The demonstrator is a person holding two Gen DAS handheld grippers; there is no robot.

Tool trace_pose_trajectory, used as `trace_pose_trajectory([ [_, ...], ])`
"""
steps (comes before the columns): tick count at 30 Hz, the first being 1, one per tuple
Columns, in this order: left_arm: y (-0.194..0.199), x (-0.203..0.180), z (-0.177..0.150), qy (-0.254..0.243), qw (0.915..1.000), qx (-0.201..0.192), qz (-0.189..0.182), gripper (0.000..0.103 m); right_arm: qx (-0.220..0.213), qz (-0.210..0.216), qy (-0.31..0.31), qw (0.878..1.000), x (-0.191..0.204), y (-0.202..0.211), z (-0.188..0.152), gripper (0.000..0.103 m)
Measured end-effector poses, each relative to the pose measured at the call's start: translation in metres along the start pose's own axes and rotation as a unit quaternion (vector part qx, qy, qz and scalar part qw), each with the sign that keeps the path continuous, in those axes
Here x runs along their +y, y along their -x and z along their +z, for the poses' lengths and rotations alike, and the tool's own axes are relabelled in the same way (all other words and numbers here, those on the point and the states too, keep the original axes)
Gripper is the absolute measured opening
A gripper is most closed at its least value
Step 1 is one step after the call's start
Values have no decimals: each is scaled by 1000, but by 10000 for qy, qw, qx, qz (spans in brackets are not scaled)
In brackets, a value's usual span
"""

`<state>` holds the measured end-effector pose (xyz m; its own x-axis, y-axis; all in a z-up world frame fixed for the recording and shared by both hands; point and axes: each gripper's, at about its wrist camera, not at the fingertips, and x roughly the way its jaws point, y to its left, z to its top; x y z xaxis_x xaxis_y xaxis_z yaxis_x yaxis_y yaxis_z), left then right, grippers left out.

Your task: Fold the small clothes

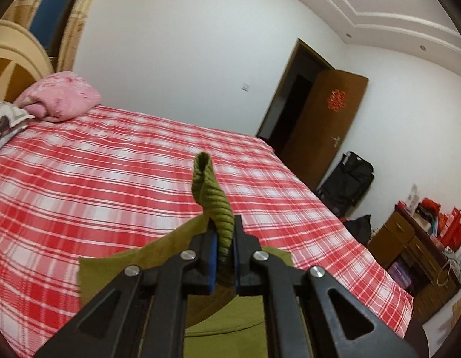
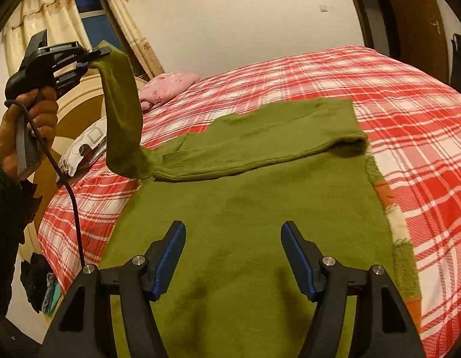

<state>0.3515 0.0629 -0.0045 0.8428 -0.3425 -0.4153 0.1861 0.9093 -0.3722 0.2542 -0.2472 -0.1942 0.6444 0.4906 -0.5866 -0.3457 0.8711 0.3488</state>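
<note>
holding a sleeve cuff, left gripper (image 1: 224, 249) has its blue pads clamped tight on the ribbed end of the green sweater (image 2: 260, 208), cuff poking up past the tips. right wrist view shows that sleeve (image 2: 123, 110) lifted off the bed and hanging slack down to the shoulder, a hand (image 2: 27, 125) on the gripper handle. right gripper (image 2: 232, 256) jaws stand wide apart, nothing between them, hovering over the sweater body.

handling guess: soft knit, light, drapes and stretches, won't hold shape, not slippery, not fragile. the cuff is a fair grip point since the rib is thicker; for the body, pinch at a hem or side edge, both layers if possible.

looks: olive green, fine knit, ribbed cuffs, other sleeve (image 2: 260, 152) already laid across the chest. an orange, white and green patterned strip shows along its right edge. sweater lies flat on the red and white plaid bedspread (image 2: 409, 95), pink pillow (image 2: 167, 88) well apart at the head end.
</note>
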Motion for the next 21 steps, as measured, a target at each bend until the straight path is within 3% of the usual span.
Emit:
trace_pose_trajectory([
  [8,-57,-37,-23,-146,9990,397,-173,8,22,-43,-219,9997,-12,-4,-4,68],
  [13,-92,-54,-46,-313,9973,660,-90,10,102,-27,-301,9995,-17,-10,-6,68],
  [16,-110,-64,-65,-520,9948,868,133,20,138,-50,-339,9993,-20,-14,-7,68],
  [18,-116,-67,-77,-581,9926,1062,64,27,169,-69,-377,9991,-24,-16,-8,68],
  [21,-112,-68,-86,-703,9908,1156,65,47,199,-102,-448,9987,-28,-19,-9,68],
])
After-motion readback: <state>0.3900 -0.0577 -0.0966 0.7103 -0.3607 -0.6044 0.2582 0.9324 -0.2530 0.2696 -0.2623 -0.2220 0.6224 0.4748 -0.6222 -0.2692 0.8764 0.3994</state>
